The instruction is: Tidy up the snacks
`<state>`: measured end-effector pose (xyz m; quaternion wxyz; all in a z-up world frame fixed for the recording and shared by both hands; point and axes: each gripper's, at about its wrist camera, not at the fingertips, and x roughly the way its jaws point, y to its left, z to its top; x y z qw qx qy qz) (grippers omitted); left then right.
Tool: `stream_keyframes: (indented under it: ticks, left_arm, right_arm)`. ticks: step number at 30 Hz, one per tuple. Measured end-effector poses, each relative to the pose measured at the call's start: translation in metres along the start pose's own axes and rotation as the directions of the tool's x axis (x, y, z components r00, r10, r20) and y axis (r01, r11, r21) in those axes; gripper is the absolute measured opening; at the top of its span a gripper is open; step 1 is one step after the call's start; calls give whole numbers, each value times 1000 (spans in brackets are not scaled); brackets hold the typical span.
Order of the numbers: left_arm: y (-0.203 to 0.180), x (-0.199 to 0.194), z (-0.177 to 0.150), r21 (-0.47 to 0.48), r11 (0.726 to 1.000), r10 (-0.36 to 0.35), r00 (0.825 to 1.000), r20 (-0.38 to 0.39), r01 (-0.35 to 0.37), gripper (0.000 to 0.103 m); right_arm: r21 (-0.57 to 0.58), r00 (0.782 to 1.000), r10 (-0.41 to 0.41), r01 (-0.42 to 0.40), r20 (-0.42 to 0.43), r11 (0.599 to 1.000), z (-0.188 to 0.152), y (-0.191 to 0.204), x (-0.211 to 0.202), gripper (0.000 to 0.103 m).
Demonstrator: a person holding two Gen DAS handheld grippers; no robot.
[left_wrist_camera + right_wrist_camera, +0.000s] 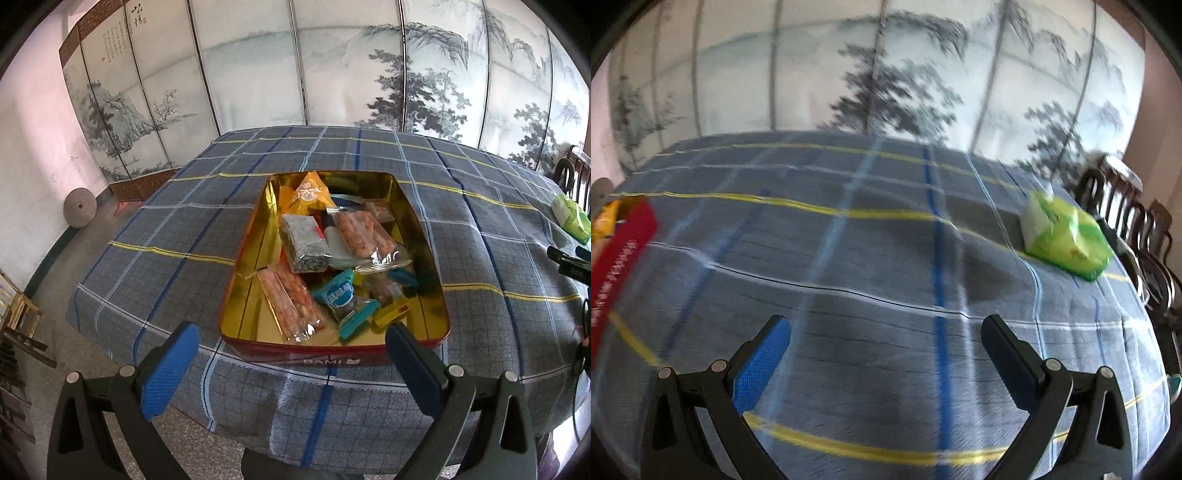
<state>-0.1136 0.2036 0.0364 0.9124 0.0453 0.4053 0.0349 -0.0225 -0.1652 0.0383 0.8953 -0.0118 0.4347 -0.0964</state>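
Lying lengthwise away from camera, snack tin (236, 291); both claws (291, 338) (885, 334) spread, empty.

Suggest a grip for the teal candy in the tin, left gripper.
Judging by its pose, pinch the teal candy across its narrow middle, coming from above with the open left gripper. It lies flat atop other snacks, its crimped ends running diagonally, and the tin walls block a side approach.
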Motion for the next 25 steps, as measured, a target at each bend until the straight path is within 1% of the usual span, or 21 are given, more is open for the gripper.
stream_keyframes:
  ticks: [2,5,6,8,12,13,14,15,18,20,22,23,25]
  left_arm:
    - [0,2,1,0,1000,2,1000,-5,-2,103]
    - [0,5,2,2,1000,0,1000,-19,0,103]
    - [0,6,3,2,1000,-1,1000,-23,1,103]
    - [1,7,3,1,1000,8,1000,-24,-8,103]
    - [6,6,7,-20,999,42,999,1,-42,103]
    - [8,4,8,-31,998,58,998,11,-58,103]
    - [9,3,10,-35,997,75,997,15,-74,103]
    - [9,1,11,-36,996,88,996,17,-87,103]
    - [18,-6,14,-68,994,85,996,18,-84,103]
    - [22,-5,16,-85,993,79,997,-2,-79,103]
    - [26,-5,16,-98,994,51,998,-26,-53,103]
    - [26,-4,17,-95,994,50,998,-43,-54,103]
    - [25,1,18,-87,995,43,994,-99,-52,103]
  right_arm:
    - [24,1000,9,-8,-21,1000,7,-5,8,103]
    - [24,995,-36,38,-92,999,15,-12,27,103]
    - [33,991,-35,40,-125,999,16,-17,34,102]
    - [41,987,-36,43,-157,998,21,-22,47,102]
    - [107,984,8,11,-175,994,37,-43,66,102]
    - [138,982,38,-12,-183,990,41,-51,73,103]
    - [144,983,35,-9,-181,989,44,-58,76,103]
    - [143,987,37,-14,-159,990,45,-60,78,103]
    - [129,988,45,-25,-150,991,43,-63,78,103]
    - [129,988,45,-25,-150,991,42,-64,77,103]
    - [130,988,45,-25,-151,991,41,-62,75,103]
    - [130,988,45,-25,-151,991,41,-62,75,103]
    - [130,987,45,-25,-151,991,43,-63,76,103]
